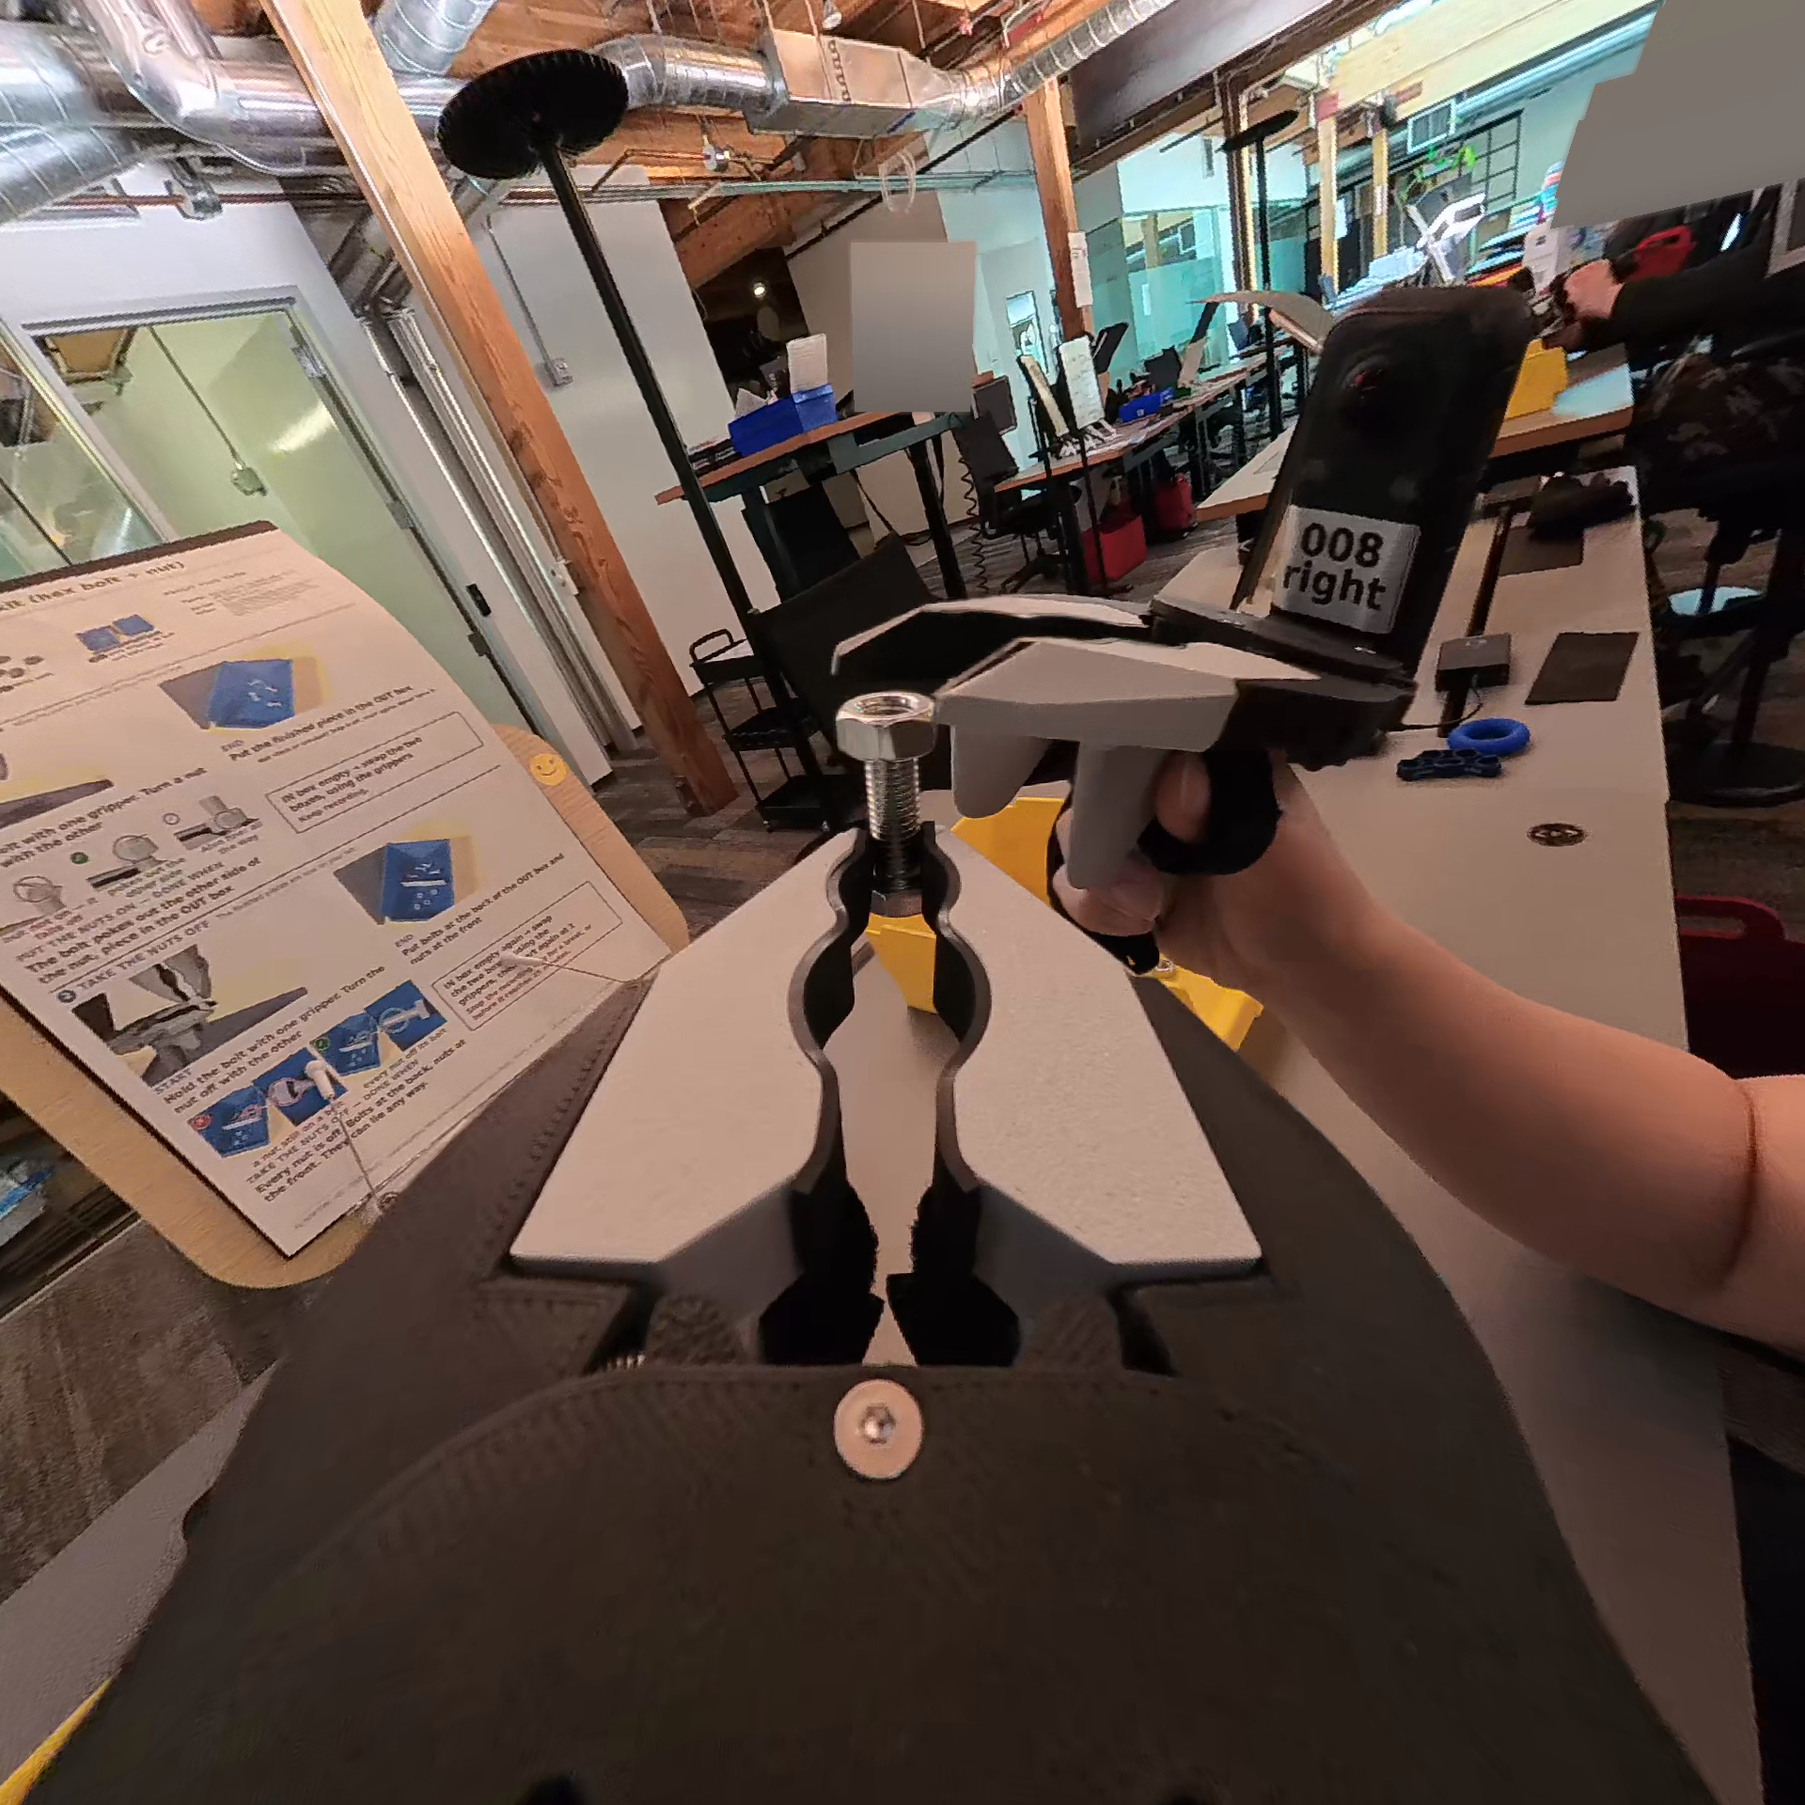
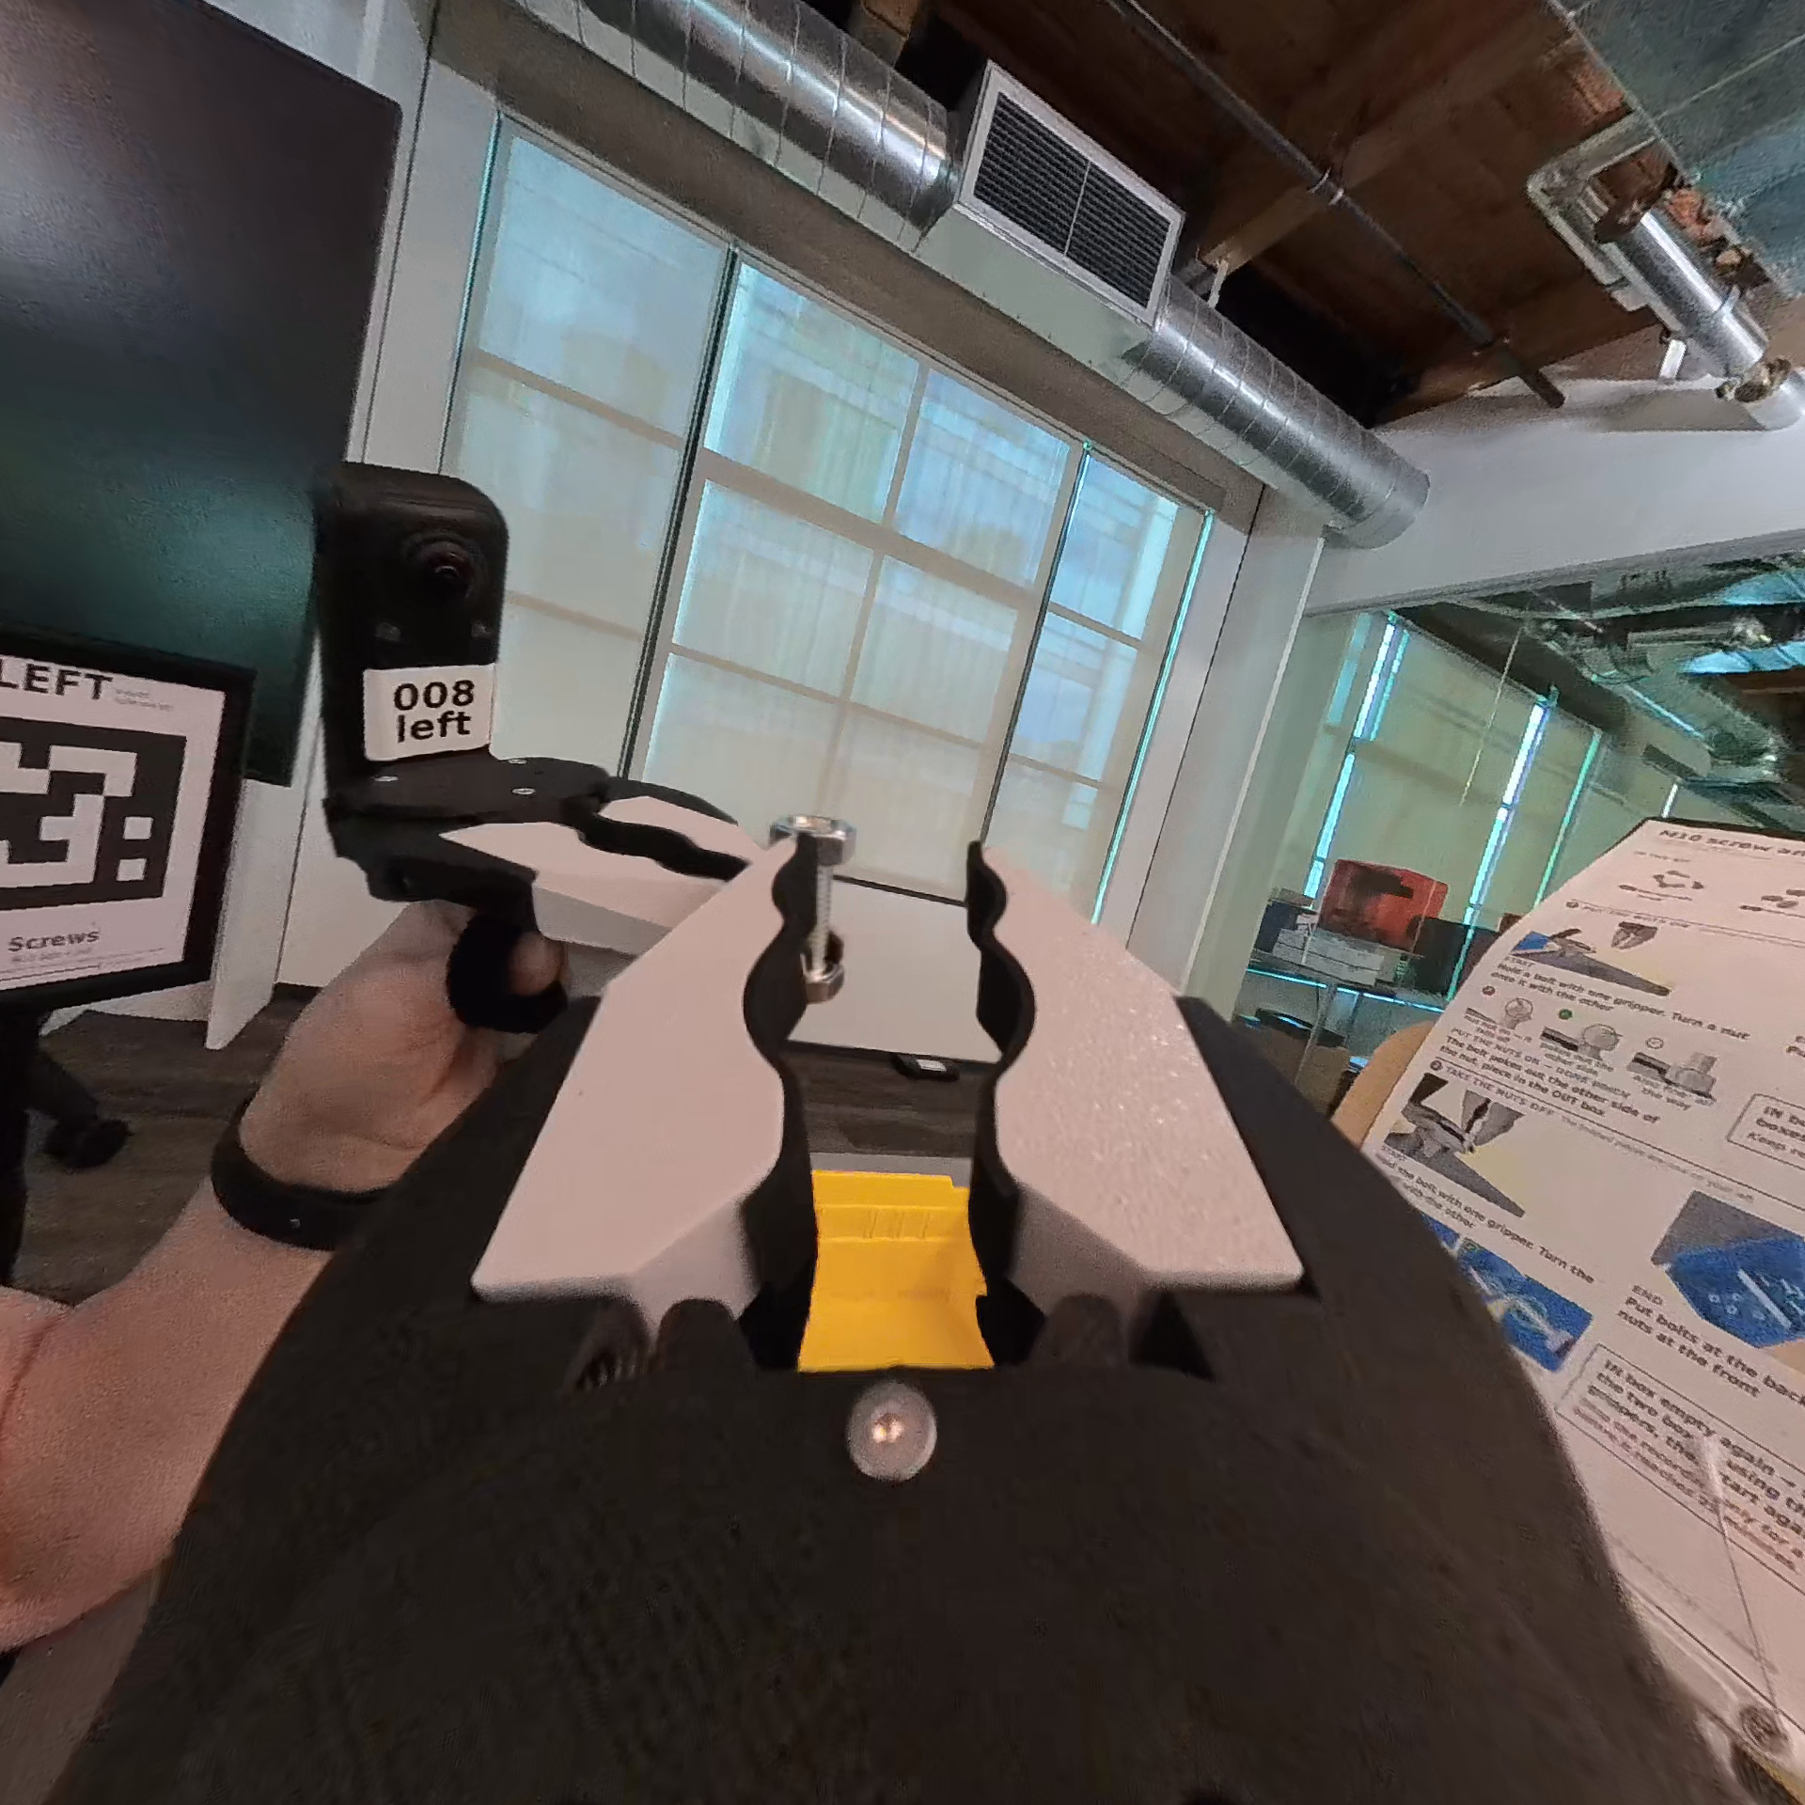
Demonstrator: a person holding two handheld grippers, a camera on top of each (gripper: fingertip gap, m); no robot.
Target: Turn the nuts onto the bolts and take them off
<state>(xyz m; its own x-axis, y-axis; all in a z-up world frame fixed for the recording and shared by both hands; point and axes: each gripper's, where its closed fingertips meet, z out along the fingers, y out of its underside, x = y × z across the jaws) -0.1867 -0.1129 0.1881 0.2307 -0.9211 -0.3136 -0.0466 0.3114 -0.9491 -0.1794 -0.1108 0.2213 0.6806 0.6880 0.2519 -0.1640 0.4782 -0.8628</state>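
Two claws meet over a yellow bin (image 2: pixel 894 1270) here. The left claw (image 1: pixel 894 879) is pinched down on a bolt (image 1: pixel 891 811), gripping it low near the head so the threaded shank stands upright out of its tips. A silver hex nut (image 1: pixel 884 721) sits at the very top of that shank, threaded on near the end.

The right claw (image 1: pixel 903 674) comes in from the right of the left claw's tips, level with the nut. Its fingers (image 1: pixel 1074 693) lie beside and behind the nut, and in the right wrist view its jaws stand wide apart, with the bolt (image 2: pixel 816 908) just inside the left-hand finger (image 2: pixel 684 1026) and clear of the other. Whether that finger touches the nut (image 2: pixel 813 832) cannot be told.

Each claw carries a black camera housing with a white sticker (image 1: pixel 1343 571) bearing printed characters; the left claw's sticker (image 2: pixel 430 711) shows in the right wrist view. A hand (image 1: pixel 1201 879) holds the right claw's trigger grip, and another hand (image 2: pixel 391 1035) with a dark wristband (image 2: pixel 283 1206) holds the left one.

To the left of the left claw leans a printed instruction sheet (image 1: pixel 273 879) on a wooden board, with blue pictures and lines of text. Behind the left claw, in the right wrist view, stands a framed card (image 2: pixel 98 820) with a black-and-white square code. The white table (image 1: pixel 1524 801) runs off beyond the right claw, carrying a blue ring (image 1: pixel 1487 734).
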